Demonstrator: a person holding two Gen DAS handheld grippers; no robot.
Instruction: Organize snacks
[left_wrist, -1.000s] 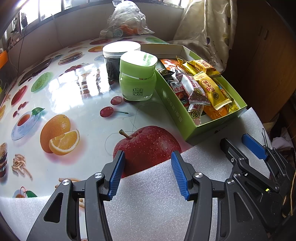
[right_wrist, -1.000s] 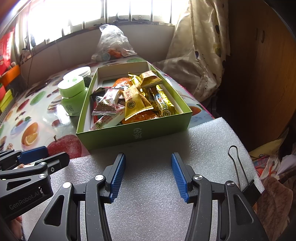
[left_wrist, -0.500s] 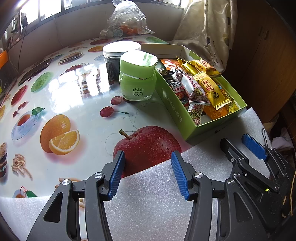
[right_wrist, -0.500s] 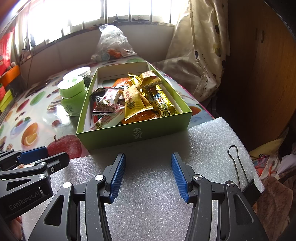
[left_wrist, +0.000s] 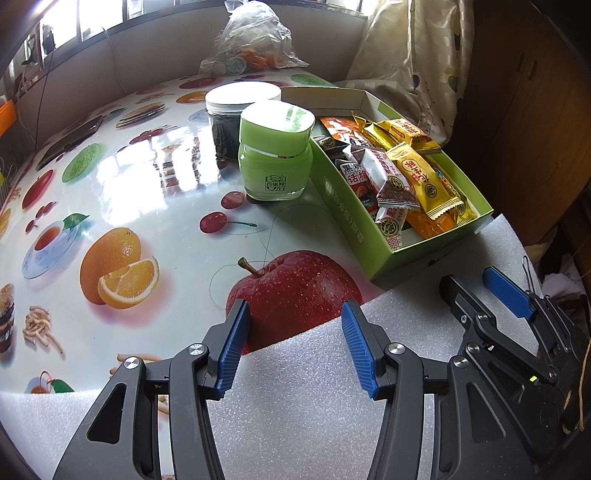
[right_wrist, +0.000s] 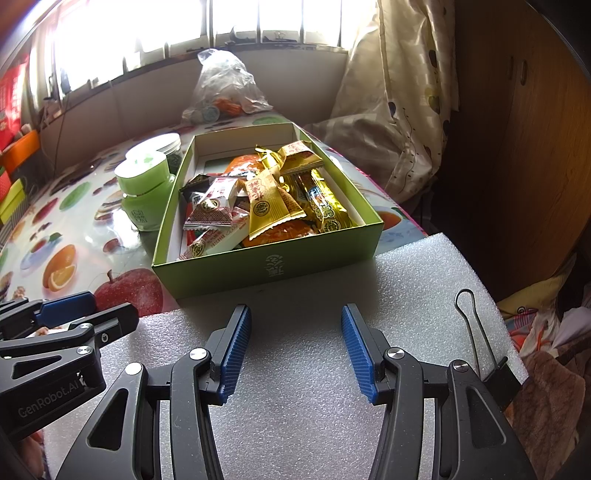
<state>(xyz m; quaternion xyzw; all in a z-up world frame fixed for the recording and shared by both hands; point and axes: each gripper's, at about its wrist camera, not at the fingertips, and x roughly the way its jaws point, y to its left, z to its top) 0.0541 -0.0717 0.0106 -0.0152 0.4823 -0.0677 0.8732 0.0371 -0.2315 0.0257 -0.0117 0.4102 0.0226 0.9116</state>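
A green cardboard box (right_wrist: 266, 264) holds several wrapped snacks (right_wrist: 266, 203), yellow, orange and red-white; it also shows in the left wrist view (left_wrist: 380, 254) with the snacks (left_wrist: 406, 177). A green jar (left_wrist: 275, 155) and a dark jar with a white lid (left_wrist: 240, 99) stand left of the box. My left gripper (left_wrist: 295, 339) is open and empty over a white foam sheet (left_wrist: 295, 406), near the box's corner. My right gripper (right_wrist: 295, 339) is open and empty on the foam (right_wrist: 295, 406), just in front of the box.
The table has a glossy fruit-print cloth (left_wrist: 147, 184). A clear plastic bag (right_wrist: 221, 88) of items lies at the far edge. A binder clip (right_wrist: 480, 343) grips the foam's right edge. A curtain (right_wrist: 399, 92) and a wooden cabinet (right_wrist: 517, 129) stand at the right.
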